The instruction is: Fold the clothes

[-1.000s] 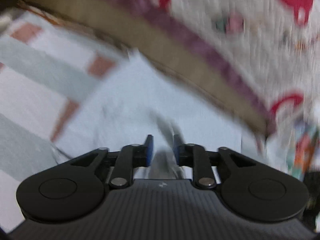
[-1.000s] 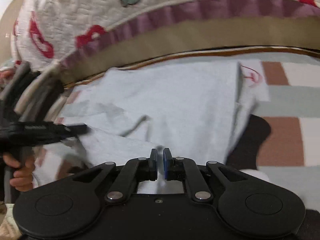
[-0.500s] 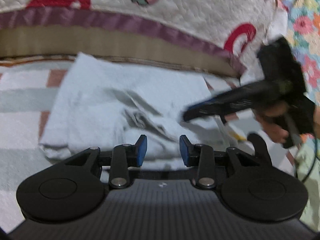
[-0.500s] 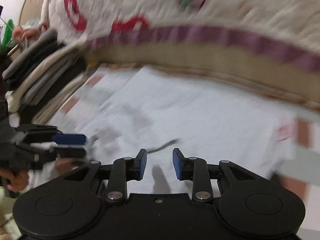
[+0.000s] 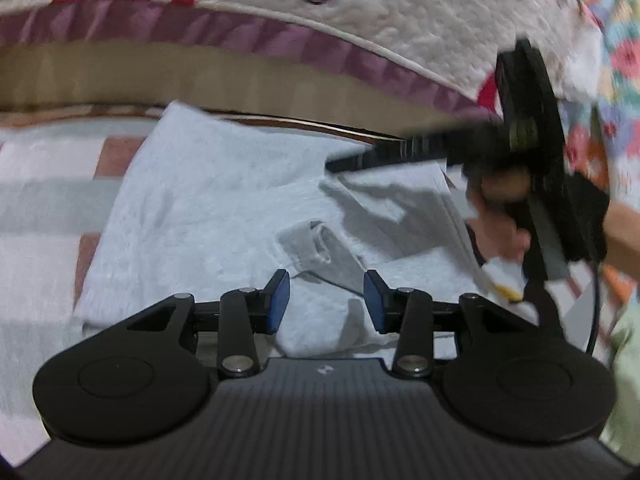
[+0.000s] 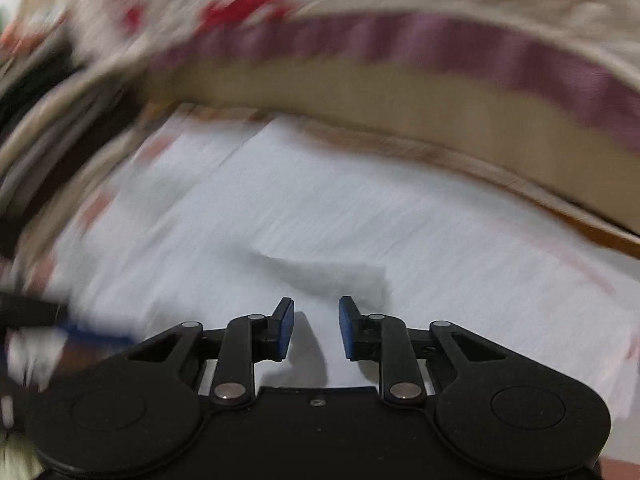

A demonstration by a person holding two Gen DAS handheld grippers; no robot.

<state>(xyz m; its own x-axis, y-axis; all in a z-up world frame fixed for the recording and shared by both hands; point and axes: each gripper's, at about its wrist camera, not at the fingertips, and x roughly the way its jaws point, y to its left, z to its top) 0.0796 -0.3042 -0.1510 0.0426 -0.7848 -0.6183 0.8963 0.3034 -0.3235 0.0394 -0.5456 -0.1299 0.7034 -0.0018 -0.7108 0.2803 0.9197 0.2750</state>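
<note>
Both claws are seen with jaws parted and nothing between the blue pads. Left gripper is held low over the near hem of a pale blue garment, which is spread on a checked bedcover of white, grey and rust squares. In the left wrist view the garment's left edge is traced from 11 o'clock down to 8 o'clock, ending in a rounded corner just beside the left pad; bare bedcover is seen beyond that edge toward 9 o'clock. The far edge of the garment is laid close against a tan and purple band of a quilted cover at 12 o'clock, so little room is left on that side. A folded flap with a grey shadowed crease is noted just ahead of the open jaws. At 2 o'clock the right gripper is seen from the side, blurred, its tips above the garment's far right portion; the hand holding it is seen at 3 o'clock. In the right wrist view, heavily blurred, the right gripper is held over the broad flat cloth, with a small raised fold directly ahead at 12 o'clock. A dark blurred stack is seen at 10 o'clock; its contents cannot be told.
</note>
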